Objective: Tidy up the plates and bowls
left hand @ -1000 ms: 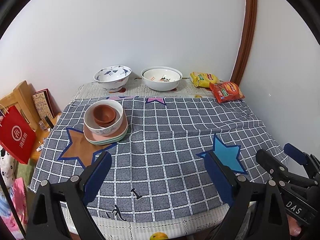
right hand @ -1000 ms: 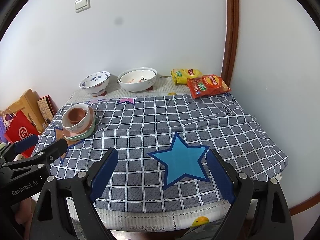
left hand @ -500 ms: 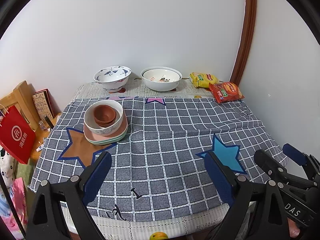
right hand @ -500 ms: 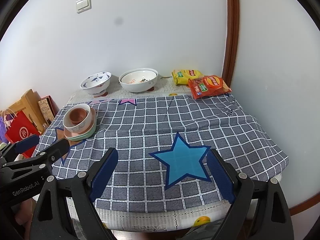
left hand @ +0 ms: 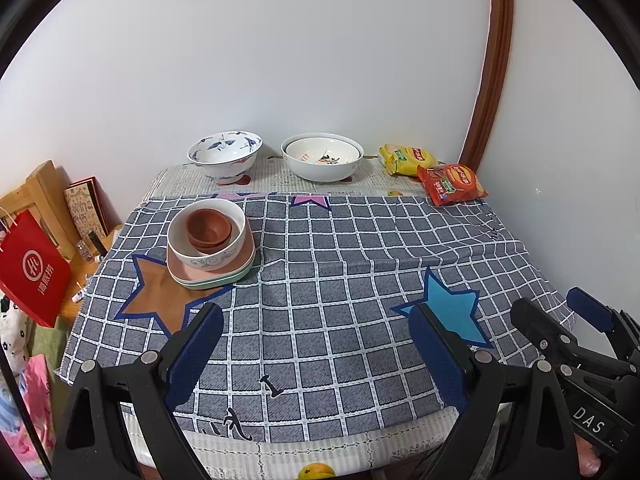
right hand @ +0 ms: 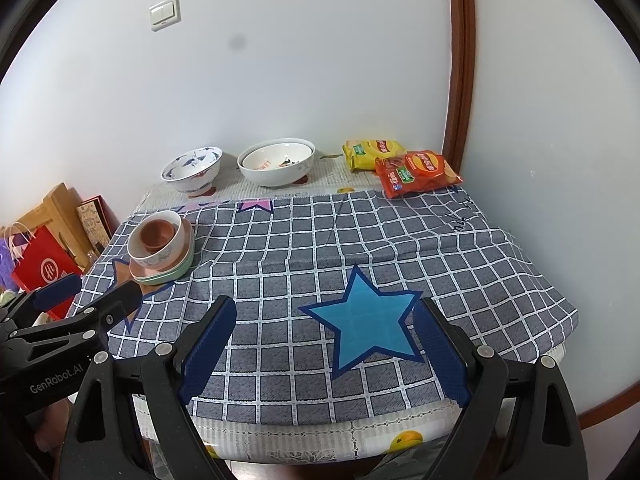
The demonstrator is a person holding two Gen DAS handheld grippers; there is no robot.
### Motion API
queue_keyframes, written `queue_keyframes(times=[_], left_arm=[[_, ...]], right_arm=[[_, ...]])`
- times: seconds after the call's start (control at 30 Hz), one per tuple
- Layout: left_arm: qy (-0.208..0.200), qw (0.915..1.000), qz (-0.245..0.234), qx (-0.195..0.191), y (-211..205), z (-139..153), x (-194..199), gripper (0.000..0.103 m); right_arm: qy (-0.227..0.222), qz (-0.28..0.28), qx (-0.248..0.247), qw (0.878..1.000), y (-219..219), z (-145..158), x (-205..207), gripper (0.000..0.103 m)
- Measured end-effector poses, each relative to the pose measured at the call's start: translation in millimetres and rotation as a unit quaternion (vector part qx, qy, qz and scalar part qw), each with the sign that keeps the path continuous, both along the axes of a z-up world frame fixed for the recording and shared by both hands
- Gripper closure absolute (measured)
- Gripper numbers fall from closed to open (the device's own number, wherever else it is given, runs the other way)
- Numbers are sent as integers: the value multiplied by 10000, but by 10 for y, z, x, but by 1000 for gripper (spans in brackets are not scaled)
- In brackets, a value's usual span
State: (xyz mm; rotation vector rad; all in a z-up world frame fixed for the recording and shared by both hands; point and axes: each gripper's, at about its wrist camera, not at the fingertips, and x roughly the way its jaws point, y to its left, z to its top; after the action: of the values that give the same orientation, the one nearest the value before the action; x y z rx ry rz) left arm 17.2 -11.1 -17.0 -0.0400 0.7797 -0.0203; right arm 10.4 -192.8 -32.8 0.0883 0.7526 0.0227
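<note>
Hovering wide open and empty, left gripper [left hand: 316, 344], right gripper [right hand: 324, 340], stacked dishes [left hand: 210, 242] well beyond the jaws, far left

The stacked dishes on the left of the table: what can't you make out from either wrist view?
- Stack: how many plates lie under the white bowl; the bowl covers them in both views, only pink and green rims show.
- Brown bowl: one or two nested; white bowl's wall hides its base.
- Large white bowl at the back: its inner print is too small.
</note>
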Motion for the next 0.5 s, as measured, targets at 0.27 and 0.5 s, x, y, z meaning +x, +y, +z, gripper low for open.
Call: queue_keyframes(times=[0.27,0.5], left_arm=[[-10,10000,16,-10,6,6,-4,9],[-16,10000,17,-10,11,13,-6,9]], right_arm=[[4,-11,-1,10000,1,5,-11,14],[-4,-5,-7,10000,14,3,-11,14]])
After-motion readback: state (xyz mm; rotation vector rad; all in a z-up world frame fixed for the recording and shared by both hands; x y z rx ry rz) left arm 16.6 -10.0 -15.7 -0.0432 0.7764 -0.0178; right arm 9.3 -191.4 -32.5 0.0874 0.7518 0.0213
